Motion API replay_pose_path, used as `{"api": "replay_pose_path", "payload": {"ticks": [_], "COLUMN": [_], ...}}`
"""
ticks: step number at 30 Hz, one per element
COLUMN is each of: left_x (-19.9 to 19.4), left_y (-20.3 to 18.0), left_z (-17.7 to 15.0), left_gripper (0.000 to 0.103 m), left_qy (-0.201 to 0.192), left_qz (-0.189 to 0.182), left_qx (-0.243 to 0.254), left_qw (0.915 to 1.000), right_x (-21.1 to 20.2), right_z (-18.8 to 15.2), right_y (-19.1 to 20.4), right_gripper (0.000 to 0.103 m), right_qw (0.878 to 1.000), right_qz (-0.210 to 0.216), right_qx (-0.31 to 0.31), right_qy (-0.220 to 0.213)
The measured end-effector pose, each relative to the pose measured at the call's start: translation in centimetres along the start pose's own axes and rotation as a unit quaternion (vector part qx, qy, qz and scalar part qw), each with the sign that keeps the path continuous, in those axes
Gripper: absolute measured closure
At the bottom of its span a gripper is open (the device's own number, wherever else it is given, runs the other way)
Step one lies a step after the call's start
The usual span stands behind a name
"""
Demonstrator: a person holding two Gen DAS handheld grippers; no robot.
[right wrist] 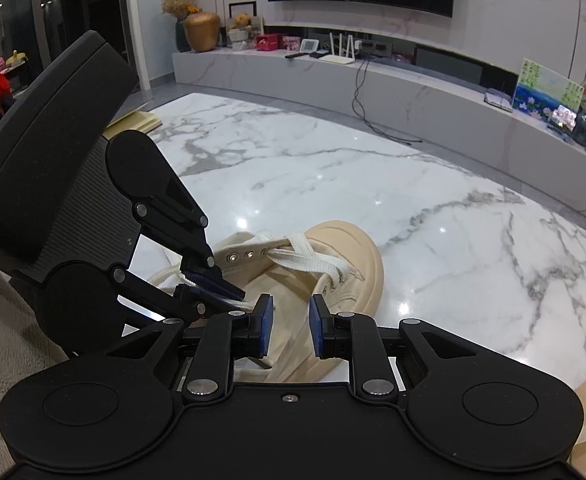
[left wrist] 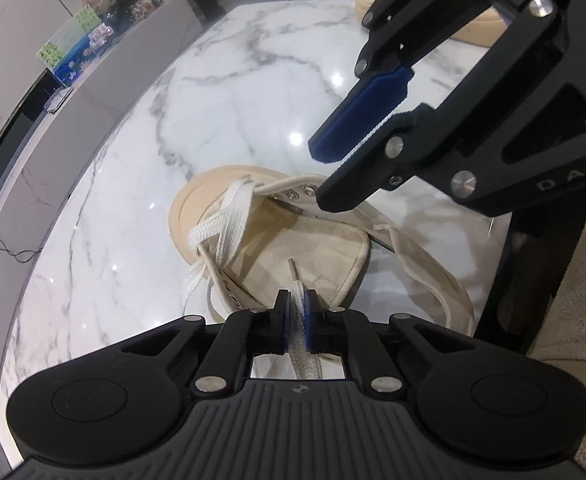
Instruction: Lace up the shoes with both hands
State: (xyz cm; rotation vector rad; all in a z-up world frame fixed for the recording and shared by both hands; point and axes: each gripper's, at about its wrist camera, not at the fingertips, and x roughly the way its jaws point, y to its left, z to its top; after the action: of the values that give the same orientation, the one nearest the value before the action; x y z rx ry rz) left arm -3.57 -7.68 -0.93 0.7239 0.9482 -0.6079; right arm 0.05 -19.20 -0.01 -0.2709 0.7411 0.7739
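In the left wrist view, the left gripper [left wrist: 298, 322], matte black with ribbed blue pads, was pinched onto a flat woven white shoelace [left wrist: 299, 308], whose stiff metal-tipped end stood up just past the pads. Beyond it lay a cream canvas high-top shoe [left wrist: 293, 252] with a smooth rubber toe cap, resting on the glossy white marble desk [left wrist: 233, 100] veined in grey; its soft tongue was flopped open, and the lace crossed the lowest metal eyelets near the toe. The right gripper [left wrist: 325, 172] reached in from the upper right, its fingers spread a little, with the lower black finger at the far eyelet row; whether it touched the canvas could not be told. A second cream shoe [left wrist: 469, 28] sat at the desk's far edge, partly hidden behind that gripper. In the right wrist view, the right gripper [right wrist: 291, 326] hovered with its blue pads apart and nothing between them, above the same shoe [right wrist: 333, 276], whose rounded toe pointed away. To the left, the left gripper [right wrist: 213, 286] was clamped on the lace beside the near eyelet row.
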Motion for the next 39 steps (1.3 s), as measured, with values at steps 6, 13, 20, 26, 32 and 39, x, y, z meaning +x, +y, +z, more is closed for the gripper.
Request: {"api": "replay_pose_path", "payload": {"ticks": [6,13,20,26,32,39], "left_x": [-1.3,-1.5,-0.4,0.1,0.7,1.2], "left_y": [0.4,0.7,0.5,0.2,0.2,0.3], "left_z": [0.5,1.3,2.1,2.5,2.4,2.6], "left_gripper": [0.098,0.098,0.098,0.098,0.098,0.098], "left_qy": [-0.033,-0.053,-0.058,-0.057,-0.05,-0.045], "left_qz": [0.011,0.015,0.013,0.007,0.005,0.002], "left_qx": [0.004,0.008,0.023,0.04,0.045,0.05], "left_qw": [0.9994,0.9984,0.998,0.9976,0.9977,0.9977], "right_x": [0.6,1.3,1.8,1.9,0.8,1.2], "right_z": [0.3,0.3,-0.6,-0.7,0.0,-0.1], "right_y": [-0.3,-1.1,-2.1,-2.2,-1.2,-1.3], "right_gripper": [0.084,0.101,0.101,0.101,0.101,0.101], "right_qw": [1.0,0.999,0.997,0.997,0.996,0.997], "right_qz": [-0.004,-0.019,-0.038,-0.039,-0.037,-0.036], "right_qx": [0.011,0.04,0.058,0.058,0.061,0.06], "right_qy": [0.008,0.021,0.043,0.044,0.046,0.045]}}
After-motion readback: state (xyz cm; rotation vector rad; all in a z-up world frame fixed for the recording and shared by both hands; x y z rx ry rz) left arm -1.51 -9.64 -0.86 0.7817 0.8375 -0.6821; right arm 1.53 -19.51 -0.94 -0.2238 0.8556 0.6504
